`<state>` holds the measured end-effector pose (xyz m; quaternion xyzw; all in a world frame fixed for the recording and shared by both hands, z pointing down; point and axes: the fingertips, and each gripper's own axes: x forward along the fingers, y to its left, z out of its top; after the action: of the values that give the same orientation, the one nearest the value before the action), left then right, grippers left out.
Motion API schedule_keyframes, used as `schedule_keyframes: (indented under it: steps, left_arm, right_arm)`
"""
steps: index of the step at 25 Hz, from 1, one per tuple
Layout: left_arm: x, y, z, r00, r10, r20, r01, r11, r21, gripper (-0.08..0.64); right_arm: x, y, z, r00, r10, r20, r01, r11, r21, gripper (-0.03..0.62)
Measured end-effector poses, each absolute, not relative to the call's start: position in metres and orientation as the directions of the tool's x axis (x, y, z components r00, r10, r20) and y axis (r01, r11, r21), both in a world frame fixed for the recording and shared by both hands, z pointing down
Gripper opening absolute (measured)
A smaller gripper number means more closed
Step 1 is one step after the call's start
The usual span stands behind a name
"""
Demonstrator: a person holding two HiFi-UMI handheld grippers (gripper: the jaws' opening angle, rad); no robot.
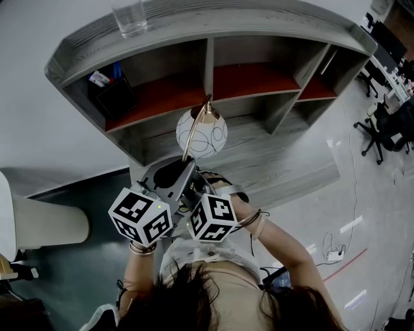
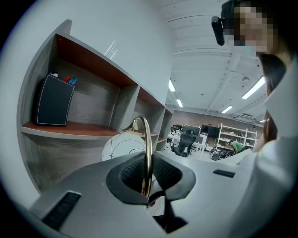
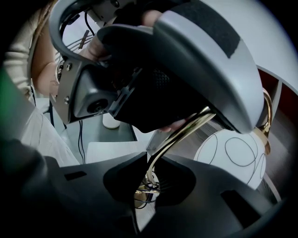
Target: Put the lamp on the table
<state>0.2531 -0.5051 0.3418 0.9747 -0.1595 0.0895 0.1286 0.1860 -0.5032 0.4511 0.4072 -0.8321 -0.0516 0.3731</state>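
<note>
The lamp has a white globe shade [image 1: 202,132] with thin black loops and a curved brass stem [image 1: 192,131]. It hangs above the front of the grey desk top [image 1: 284,161]. My left gripper [image 1: 169,183] is shut on the stem [image 2: 147,153], and the globe [image 2: 120,148] shows beyond the jaws. My right gripper [image 1: 197,189] is shut on the stem's lower part [image 3: 179,135], just below the left one. The globe [image 3: 237,155] lies to the right there. The lamp's base is hidden under the grippers.
The desk carries a curved shelf unit [image 1: 213,71] with red-lined compartments. A black pen holder [image 1: 111,97] stands in the left one, and a glass [image 1: 131,16] sits on top. Office chairs [image 1: 383,123] stand at the right, with a pale cylinder [image 1: 45,223] at the left.
</note>
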Motion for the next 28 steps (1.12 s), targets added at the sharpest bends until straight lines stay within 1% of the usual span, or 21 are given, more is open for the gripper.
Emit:
schedule_keyframes:
  steps: [22, 28]
  left_arm:
    - [0.250, -0.515, 0.358, 0.933, -0.272, 0.234, -0.320, -0.927, 0.198, 0.037]
    - [0.240, -0.515, 0.359, 0.937, -0.276, 0.213, -0.319, -0.926, 0.204, 0.037]
  right_arm:
    - [0.180, -0.514, 0.466, -0.397, -0.703, 0.590, -0.643, 0.672, 0.368, 0.054]
    - [0.173, -0.513, 0.468, -0.410, -0.699, 0.586, -0.638, 0.679, 0.364, 0.054]
